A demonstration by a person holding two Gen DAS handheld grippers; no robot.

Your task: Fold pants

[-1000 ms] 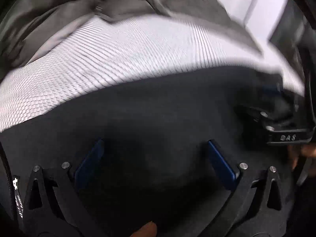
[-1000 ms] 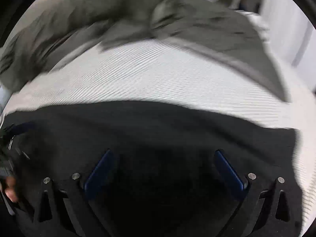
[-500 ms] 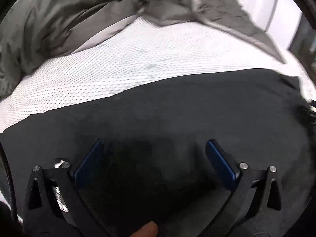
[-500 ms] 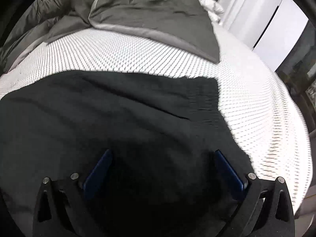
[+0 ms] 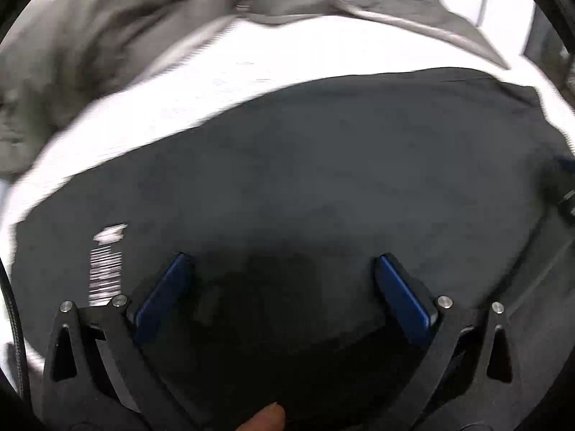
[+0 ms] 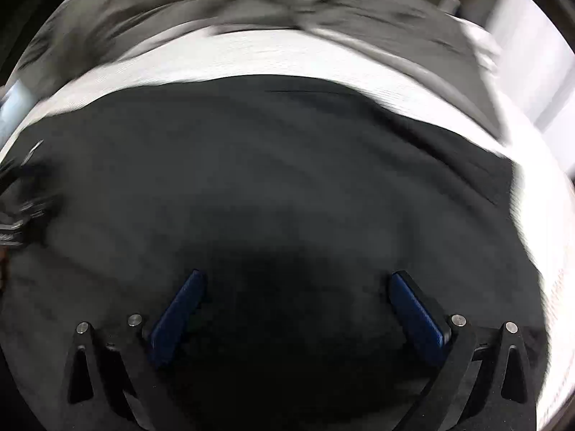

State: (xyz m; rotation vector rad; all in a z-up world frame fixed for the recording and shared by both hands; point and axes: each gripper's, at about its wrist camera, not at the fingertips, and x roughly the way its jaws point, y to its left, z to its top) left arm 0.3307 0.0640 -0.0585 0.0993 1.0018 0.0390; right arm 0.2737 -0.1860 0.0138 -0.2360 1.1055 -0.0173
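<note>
Black pants lie spread flat on a white textured bedsheet and fill most of both views. My left gripper hovers open just over the dark cloth, blue pads wide apart, nothing between them. A white tag or gap of sheet shows beside its left finger. My right gripper is open over the pants too, with nothing held. At the right wrist view's left edge the other gripper's body shows, blurred. Both views are motion-blurred.
A crumpled grey duvet is heaped along the far side of the bed, also in the right wrist view as a grey duvet. White wardrobe doors stand at the far right. A fingertip shows at the bottom edge.
Both grippers have stayed open. The right view has swung back left, so the pants' right edge sits further right; the left view has shifted and the white tag has come clearer.
</note>
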